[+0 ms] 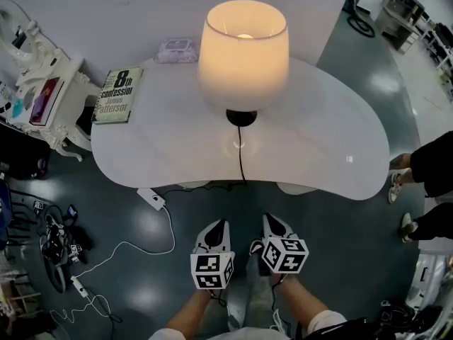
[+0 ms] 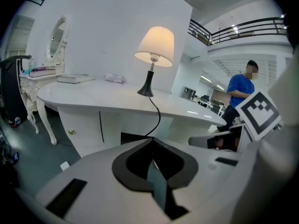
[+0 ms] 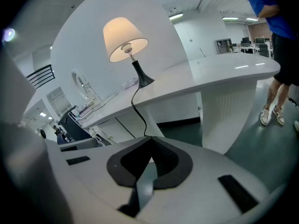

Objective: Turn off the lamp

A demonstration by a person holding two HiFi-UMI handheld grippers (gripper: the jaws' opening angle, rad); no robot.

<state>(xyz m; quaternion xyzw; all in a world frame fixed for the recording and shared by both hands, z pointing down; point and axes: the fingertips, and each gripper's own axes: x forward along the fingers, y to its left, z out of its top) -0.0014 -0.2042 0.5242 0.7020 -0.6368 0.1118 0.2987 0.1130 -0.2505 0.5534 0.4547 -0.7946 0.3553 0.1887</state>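
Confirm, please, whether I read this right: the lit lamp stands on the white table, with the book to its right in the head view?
Not quite: the book lies to the left of the lit lamp on the white table, as the head view shows.

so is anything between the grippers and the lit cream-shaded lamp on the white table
Nothing visible blocks the left gripper or right gripper from the lit cream-shaded lamp: only bare white table and its thin black cord lie between. The paperback book sits off left.
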